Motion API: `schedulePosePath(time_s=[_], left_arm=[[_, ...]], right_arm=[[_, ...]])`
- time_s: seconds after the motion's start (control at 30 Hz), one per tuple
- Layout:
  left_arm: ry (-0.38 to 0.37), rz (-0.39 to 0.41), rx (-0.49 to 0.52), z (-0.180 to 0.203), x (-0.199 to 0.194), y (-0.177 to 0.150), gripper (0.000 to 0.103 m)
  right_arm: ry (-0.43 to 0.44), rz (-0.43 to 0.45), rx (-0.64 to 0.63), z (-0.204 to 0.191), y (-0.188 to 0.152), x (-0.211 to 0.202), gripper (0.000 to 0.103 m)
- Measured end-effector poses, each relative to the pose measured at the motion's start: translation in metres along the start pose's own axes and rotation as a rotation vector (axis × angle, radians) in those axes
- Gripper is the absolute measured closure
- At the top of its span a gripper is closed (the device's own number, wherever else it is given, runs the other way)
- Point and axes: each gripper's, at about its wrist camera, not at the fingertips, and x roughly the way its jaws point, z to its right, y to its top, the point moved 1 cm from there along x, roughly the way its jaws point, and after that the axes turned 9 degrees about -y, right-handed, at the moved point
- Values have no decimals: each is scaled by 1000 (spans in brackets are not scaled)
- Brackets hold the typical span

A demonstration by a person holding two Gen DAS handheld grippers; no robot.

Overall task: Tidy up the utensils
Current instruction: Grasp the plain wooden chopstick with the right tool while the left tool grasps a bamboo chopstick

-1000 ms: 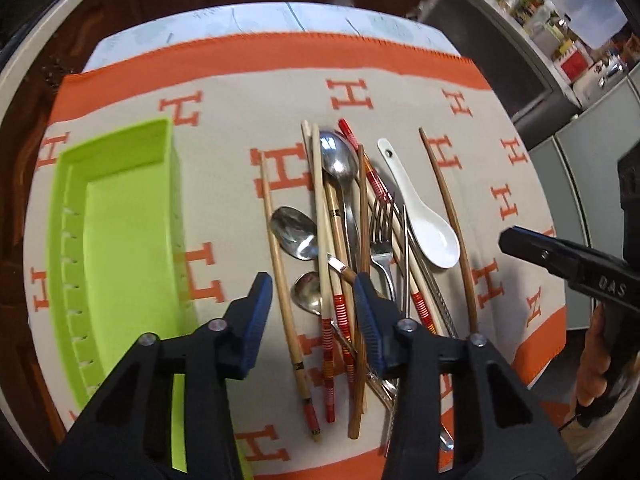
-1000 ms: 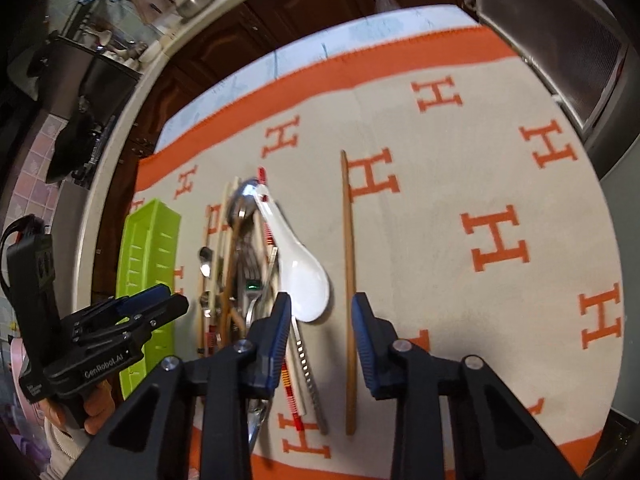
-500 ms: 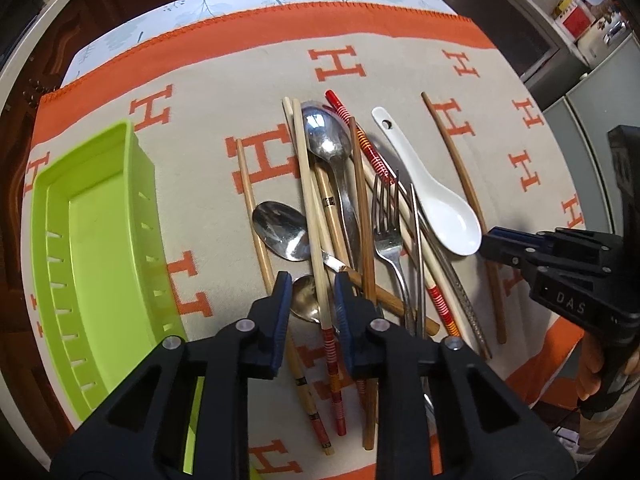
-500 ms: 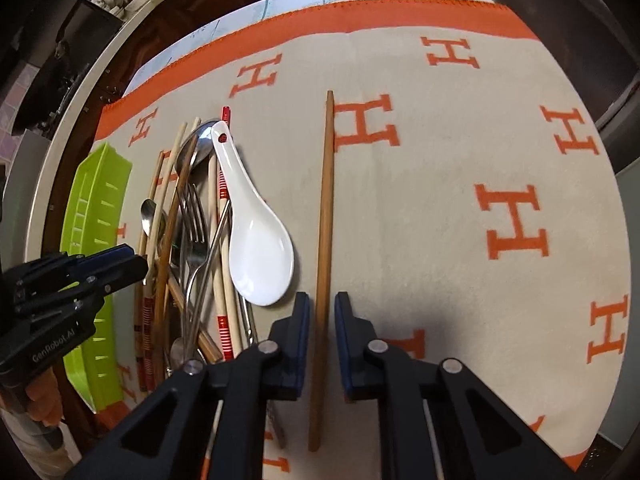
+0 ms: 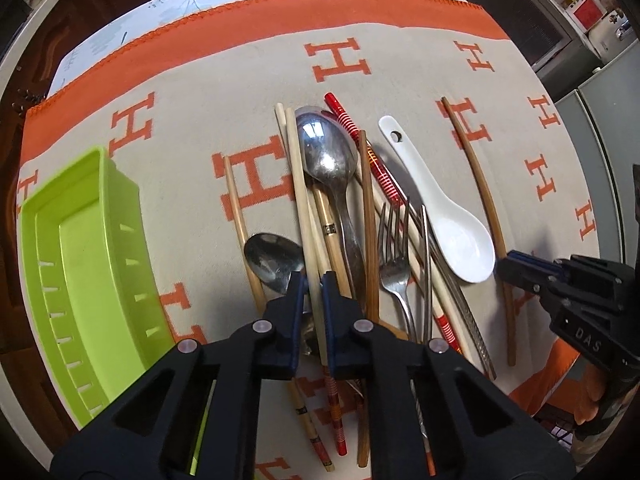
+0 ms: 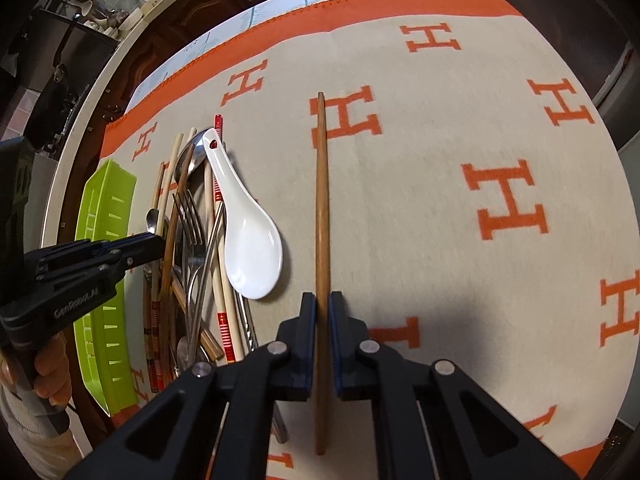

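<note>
With both tools down on the woven beige-and-orange cloth [image 6: 420, 152], I have my left gripper [image 5: 314, 280] clamped on a pale wooden chopstick [image 5: 298, 184] in the utensil pile, beside a shiny steel spoon [image 5: 326, 152] and a fork [image 5: 394, 256]. My right gripper [image 6: 322, 300] pinches a slim dark wooden chopstick [image 6: 321, 184] lying alone, just right of the glossy white ceramic spoon [image 6: 248, 236]. Slotted lime plastic tray [image 5: 80, 248] sits left of the pile.

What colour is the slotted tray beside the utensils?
Lime green tray, clearest in the left wrist view.
</note>
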Motion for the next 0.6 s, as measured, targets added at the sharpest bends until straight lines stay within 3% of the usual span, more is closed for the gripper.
schedulePosePath(time_s=[0.33,0.6], left_arm=[[-12,-30,-57,-3,1,-2,99],[-50,29,-99,-14,-29,-18,100]], right_arm=[[27,4,22,3,-4,2,97],[43,2,52,7,-10,-2,97]])
